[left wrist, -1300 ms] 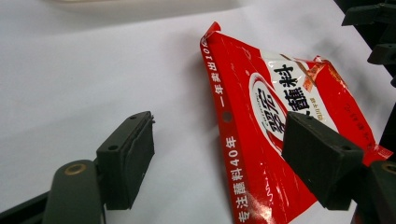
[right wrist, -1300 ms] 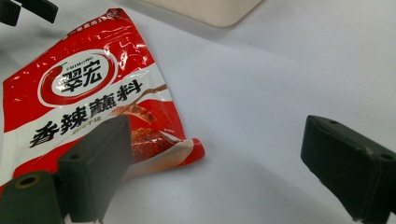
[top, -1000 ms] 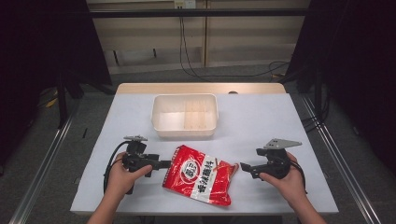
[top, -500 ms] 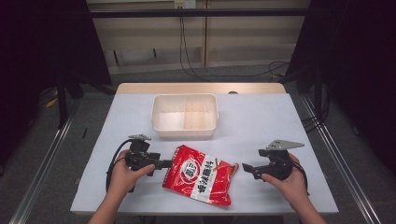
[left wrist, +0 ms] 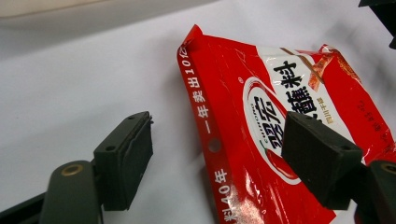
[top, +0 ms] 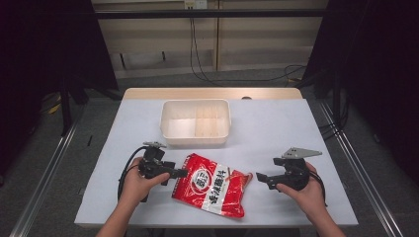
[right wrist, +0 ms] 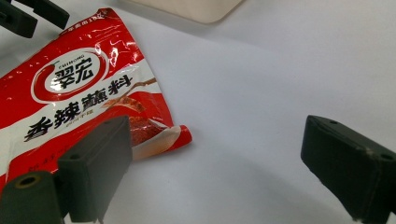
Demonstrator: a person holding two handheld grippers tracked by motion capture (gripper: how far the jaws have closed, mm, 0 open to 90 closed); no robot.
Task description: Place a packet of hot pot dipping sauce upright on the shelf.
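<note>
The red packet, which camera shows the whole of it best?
The high view: the whole red packet lies flat on the table, every edge visible. The left gripper view shows its sealed edge and logo up close; the right gripper view shows its printed face and one corner, cut off by the frame.

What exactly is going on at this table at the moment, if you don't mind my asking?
A person at a white table holds a gripper in each hand, on either side of a red seasoning packet lying flat. The left gripper has its jaws open astride the packet's sealed edge, not yet pressing on it. The right gripper is open too, by the packet's opposite corner. A cream bin sits behind the packet.
</note>
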